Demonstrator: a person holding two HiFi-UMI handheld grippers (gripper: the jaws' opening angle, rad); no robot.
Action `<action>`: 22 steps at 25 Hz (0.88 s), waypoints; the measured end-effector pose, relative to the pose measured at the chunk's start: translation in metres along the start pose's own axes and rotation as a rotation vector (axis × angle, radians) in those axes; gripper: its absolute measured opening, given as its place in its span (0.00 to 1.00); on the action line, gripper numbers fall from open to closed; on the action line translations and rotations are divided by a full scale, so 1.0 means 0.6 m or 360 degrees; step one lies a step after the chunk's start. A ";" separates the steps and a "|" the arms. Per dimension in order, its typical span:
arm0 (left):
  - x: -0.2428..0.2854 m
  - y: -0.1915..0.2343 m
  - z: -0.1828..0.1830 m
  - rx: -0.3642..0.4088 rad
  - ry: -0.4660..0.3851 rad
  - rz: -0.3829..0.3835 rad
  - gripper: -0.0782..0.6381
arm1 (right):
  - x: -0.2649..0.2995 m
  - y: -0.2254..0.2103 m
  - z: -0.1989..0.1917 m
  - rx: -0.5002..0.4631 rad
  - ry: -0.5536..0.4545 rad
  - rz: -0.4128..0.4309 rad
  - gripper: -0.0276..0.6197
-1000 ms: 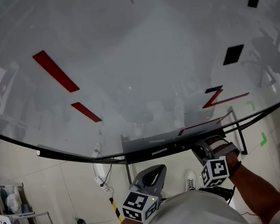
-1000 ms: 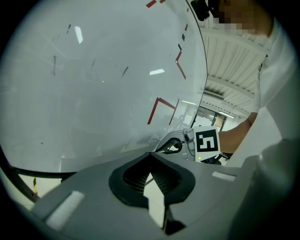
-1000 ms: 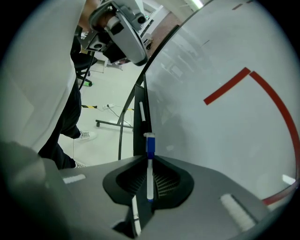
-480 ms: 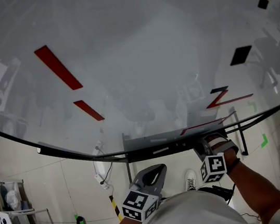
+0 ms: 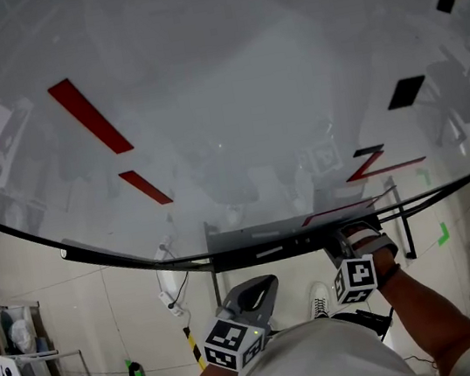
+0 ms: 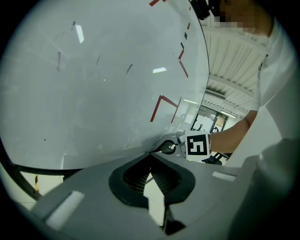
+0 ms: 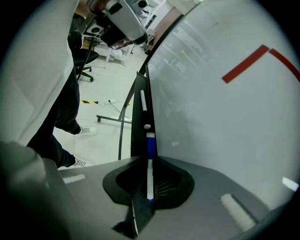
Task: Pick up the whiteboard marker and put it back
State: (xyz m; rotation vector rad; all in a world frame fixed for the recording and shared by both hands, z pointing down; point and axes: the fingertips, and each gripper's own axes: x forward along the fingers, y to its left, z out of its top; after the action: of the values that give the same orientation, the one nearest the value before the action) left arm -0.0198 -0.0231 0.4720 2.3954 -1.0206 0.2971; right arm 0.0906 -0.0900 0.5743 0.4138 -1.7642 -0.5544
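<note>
White-barrelled with a blue cap, the whiteboard marker (image 7: pixel 150 143) is clamped between the jaws of the right hand-held gripper (image 7: pixel 148 160). Its capped end points forward along the dark tray (image 7: pixel 138 119) that runs under the whiteboard (image 7: pixel 225 122). The marker lines up with the tray's length, just beside the board's face; whether it touches the ledge cannot be told. Farther along the same tray lies a second marker (image 7: pixel 143 101), white, end to end with the held one and apart from it.

From the head view, the right hand-held gripper (image 5: pixel 349 249) sits at the tray's right part, close under the board's lower edge. The left hand-held gripper (image 5: pixel 250 297) hangs lower, clear of the tray. Its jaws are closed tip to tip with nothing between them (image 6: pixel 151 154). Red strips (image 5: pixel 89 115) are stuck on the board's glossy surface.
</note>
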 end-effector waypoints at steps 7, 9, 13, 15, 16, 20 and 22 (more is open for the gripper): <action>0.002 0.004 -0.002 -0.0022 0.0003 0.0003 0.13 | -0.004 -0.001 -0.007 0.0069 0.0012 -0.0030 0.14; 0.004 0.003 -0.001 -0.0019 0.0000 0.0000 0.13 | -0.006 0.001 -0.008 0.0104 0.0003 -0.0029 0.14; 0.007 0.000 0.001 -0.0013 -0.0001 -0.0008 0.13 | -0.015 0.004 -0.007 0.0190 -0.0022 -0.0036 0.07; 0.008 -0.001 0.001 -0.0013 0.0001 -0.0009 0.13 | -0.021 0.004 -0.008 0.0247 -0.0032 -0.0038 0.05; 0.009 -0.001 0.001 -0.0015 0.0003 -0.0008 0.13 | -0.024 0.003 -0.008 0.0287 -0.0039 -0.0037 0.05; 0.009 -0.001 0.000 -0.0020 0.0009 -0.0008 0.13 | -0.040 -0.003 -0.004 0.0488 -0.0101 -0.0014 0.05; 0.009 -0.004 0.001 -0.0019 0.0010 -0.0021 0.13 | -0.047 -0.004 0.000 0.0552 -0.0130 -0.0003 0.05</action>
State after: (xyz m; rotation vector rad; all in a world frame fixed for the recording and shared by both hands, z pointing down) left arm -0.0147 -0.0251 0.4728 2.3882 -1.0002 0.2930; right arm 0.0980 -0.0767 0.5502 0.6404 -1.9442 -0.2676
